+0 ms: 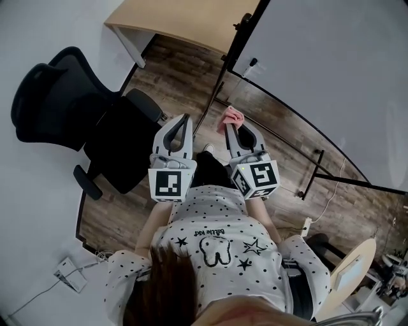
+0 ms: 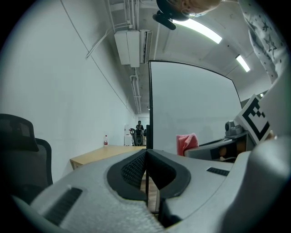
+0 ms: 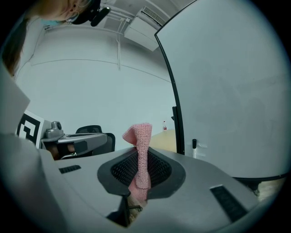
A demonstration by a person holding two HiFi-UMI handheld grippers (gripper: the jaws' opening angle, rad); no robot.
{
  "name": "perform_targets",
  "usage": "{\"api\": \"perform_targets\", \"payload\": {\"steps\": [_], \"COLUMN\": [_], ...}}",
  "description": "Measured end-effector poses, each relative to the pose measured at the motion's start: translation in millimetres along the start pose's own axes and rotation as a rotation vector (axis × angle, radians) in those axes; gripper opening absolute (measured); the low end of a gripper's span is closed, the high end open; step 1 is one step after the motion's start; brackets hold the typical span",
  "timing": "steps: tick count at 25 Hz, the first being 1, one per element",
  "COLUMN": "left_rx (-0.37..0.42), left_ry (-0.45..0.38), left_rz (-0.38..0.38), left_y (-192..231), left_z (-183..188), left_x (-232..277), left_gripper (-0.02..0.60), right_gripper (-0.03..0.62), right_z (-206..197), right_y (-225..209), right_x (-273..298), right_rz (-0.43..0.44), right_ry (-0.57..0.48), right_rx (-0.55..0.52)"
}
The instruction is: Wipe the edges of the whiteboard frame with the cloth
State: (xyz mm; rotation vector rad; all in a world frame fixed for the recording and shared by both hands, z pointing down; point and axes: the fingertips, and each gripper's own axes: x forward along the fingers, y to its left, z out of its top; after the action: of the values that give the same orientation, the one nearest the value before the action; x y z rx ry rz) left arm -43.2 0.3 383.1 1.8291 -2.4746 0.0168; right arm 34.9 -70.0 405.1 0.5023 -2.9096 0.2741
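From overhead in the head view, I see my left gripper (image 1: 184, 120) and right gripper (image 1: 233, 130) side by side, pointing toward the whiteboard frame (image 1: 239, 38). The pink cloth (image 1: 231, 116) bunches at the right gripper's tip, near the frame's black side edge but apart from it. An office chair (image 1: 70, 108) stands to my left and a wooden desk (image 1: 185, 19) lies beyond.

Along the left gripper view, the jaws are pressed together with nothing between them. The frame's upright edge (image 2: 150, 104) runs straight ahead, and the cloth (image 2: 186, 143) shows off to the right.

Along the right gripper view, the jaws are clamped on the cloth (image 3: 140, 154), whose folded end sticks up past them. The frame edge (image 3: 173, 100) stands just right of it, not touching, with a marker (image 3: 194, 148) on the board.

By my reading, no wiping contact is made yet, so every edge is left to do.
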Motion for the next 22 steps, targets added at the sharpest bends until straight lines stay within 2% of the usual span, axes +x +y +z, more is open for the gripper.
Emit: {"api": "perform_targets", "payload": {"steps": [10, 17, 22], "left_rx": [0.002, 0.041, 0.058], "left_ry": [-0.007, -0.033, -0.015], "left_rz": [0.036, 0.101, 0.013], "left_y": [35, 73, 63], "left_z": [11, 12, 17], "left_x": [75, 91, 105], "left_gripper": [0.015, 0.015, 0.015], "right_gripper": [0.035, 0.035, 0.035], "right_z": [34, 38, 42], "right_y": [-59, -86, -81], "right_x": [52, 66, 70], "right_rz": [-0.016, -0.051, -0.089], "right_ry": [-0.018, -0.013, -0.027], "right_rx": [-0.025, -0.022, -0.017]}}
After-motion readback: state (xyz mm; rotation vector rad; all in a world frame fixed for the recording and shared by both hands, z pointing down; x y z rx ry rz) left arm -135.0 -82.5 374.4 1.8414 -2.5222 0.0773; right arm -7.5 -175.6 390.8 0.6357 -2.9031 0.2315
